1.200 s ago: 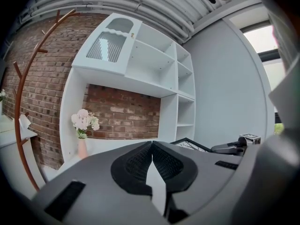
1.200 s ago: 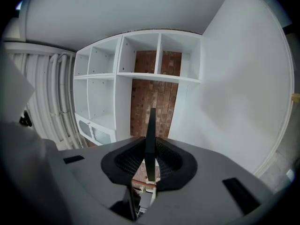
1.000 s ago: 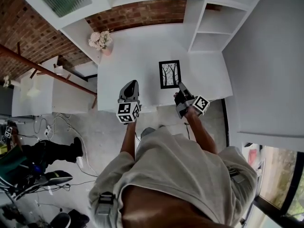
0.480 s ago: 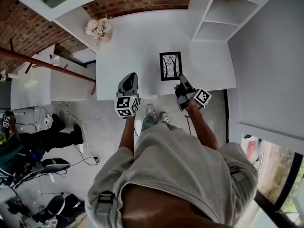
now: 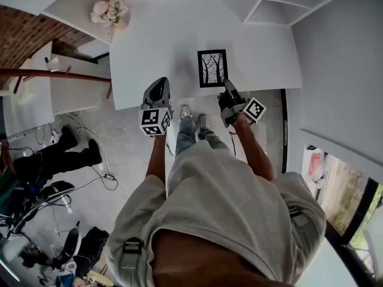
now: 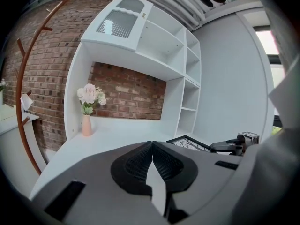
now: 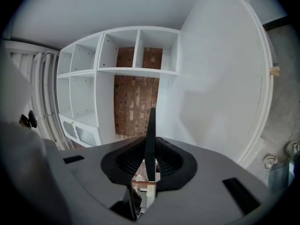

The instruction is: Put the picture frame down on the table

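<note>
Right tongs (image 5: 222,96) pinch the frame (image 5: 212,68) by its edge over the table (image 5: 155,46); left tongs (image 5: 158,87) are closed, empty.

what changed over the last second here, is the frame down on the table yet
Both claws came down toward the table: the right claw lowered the picture frame, which now shows nearer the table's front edge, and the left claw dropped alongside. Nothing was taken or let go. Unchanged: right claw clamped on the frame's edge, left claw shut and empty. Whether the frame touches the table cannot be told.
</note>
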The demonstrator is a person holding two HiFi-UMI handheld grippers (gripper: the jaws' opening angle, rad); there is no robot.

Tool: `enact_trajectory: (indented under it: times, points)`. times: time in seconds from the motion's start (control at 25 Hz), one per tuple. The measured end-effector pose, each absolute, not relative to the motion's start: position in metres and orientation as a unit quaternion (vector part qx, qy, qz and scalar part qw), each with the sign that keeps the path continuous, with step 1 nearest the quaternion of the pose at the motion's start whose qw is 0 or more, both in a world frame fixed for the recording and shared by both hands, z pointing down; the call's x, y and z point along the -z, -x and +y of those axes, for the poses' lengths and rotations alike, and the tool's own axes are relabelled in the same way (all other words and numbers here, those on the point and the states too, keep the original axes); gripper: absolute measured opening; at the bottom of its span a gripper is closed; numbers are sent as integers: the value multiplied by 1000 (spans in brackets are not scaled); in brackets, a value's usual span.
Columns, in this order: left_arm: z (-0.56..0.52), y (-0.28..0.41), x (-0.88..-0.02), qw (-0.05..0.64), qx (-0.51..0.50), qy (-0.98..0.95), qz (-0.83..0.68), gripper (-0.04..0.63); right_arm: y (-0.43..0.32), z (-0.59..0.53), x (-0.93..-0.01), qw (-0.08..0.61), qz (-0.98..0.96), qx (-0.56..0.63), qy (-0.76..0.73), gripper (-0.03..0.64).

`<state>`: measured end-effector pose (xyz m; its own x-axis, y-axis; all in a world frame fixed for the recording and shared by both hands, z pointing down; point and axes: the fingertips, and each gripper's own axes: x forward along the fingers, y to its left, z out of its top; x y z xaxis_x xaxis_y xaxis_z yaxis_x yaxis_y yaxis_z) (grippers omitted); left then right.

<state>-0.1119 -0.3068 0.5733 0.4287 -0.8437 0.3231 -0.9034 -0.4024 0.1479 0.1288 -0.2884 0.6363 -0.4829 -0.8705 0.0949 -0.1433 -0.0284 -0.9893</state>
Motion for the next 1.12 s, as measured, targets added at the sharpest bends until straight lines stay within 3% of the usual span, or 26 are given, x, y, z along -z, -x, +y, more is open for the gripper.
enact_trajectory:
  times: [1.12]
  points:
    - [-287, 115, -657, 242, -130, -815, -511, 17, -118, -275, -693, 289, 582, 631, 425, 87]
